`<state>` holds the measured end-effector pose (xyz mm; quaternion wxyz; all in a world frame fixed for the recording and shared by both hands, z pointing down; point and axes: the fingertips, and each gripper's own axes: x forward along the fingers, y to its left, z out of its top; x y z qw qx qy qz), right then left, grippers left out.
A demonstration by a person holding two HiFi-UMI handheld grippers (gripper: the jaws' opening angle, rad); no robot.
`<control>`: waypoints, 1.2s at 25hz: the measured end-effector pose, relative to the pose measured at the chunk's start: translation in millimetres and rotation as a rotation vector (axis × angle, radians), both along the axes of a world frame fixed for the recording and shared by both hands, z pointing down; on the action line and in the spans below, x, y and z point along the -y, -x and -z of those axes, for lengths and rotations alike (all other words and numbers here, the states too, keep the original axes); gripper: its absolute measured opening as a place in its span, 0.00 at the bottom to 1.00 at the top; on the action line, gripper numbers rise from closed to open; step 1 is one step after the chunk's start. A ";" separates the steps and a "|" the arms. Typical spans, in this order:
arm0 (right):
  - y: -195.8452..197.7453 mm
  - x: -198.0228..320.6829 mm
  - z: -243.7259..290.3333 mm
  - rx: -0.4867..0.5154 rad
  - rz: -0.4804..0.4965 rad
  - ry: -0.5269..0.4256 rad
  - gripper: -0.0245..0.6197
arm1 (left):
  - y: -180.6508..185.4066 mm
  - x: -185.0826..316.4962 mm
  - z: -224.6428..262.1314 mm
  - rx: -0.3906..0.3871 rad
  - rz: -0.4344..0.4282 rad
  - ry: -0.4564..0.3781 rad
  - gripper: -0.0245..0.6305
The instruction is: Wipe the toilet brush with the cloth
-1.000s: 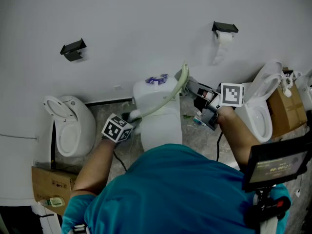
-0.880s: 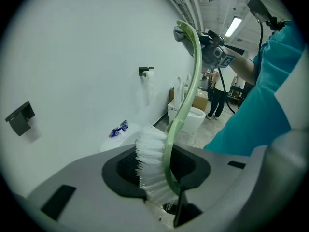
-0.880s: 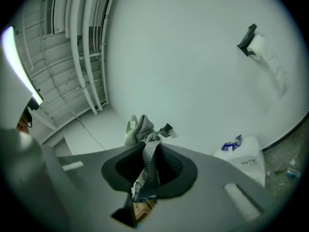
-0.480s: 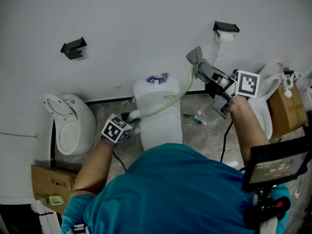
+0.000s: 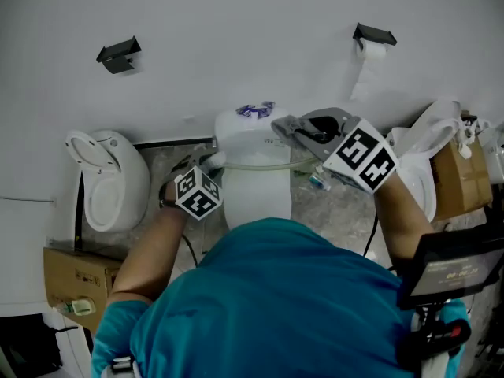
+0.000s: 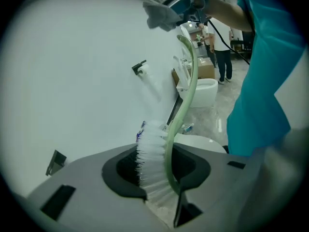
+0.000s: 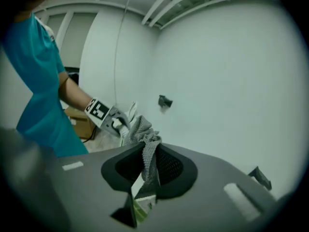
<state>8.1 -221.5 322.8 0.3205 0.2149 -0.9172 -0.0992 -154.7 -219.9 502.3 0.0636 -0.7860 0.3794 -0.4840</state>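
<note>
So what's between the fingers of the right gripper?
A grey cloth, pinched between them; beneath it a pale green sliver, likely the toilet brush handle. How much handle the cloth wraps is covered.

The head camera looks steeply down from above the person's teal shirt [image 5: 268,305]. From well back it takes in the white toilet [image 5: 256,191], the wall [image 5: 236,38] behind it and both grippers.

The left gripper [image 6: 157,170] carries its camera just behind its jaws. That camera faces along the toilet brush [image 6: 186,81] towards the far-off right gripper [image 7: 147,170], with the toilet-roll holder [image 6: 139,68] to one side.

The right gripper's camera sits equally close behind its own jaws. It looks past the cloth [image 7: 145,139] back at the left gripper.

The two gripper views face each other, and both share the wall with the head view.
</note>
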 end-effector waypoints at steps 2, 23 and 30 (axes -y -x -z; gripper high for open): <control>24.3 -10.9 -43.0 -0.131 0.090 0.050 0.13 | -12.3 3.3 4.3 0.048 -0.038 -0.035 0.26; 70.0 -29.1 -151.0 -0.391 0.313 0.321 0.12 | -43.2 7.2 13.5 0.188 -0.157 -0.137 0.27; 53.7 -40.9 -158.4 -0.483 0.370 0.339 0.12 | -36.8 6.2 9.2 0.168 -0.141 -0.123 0.27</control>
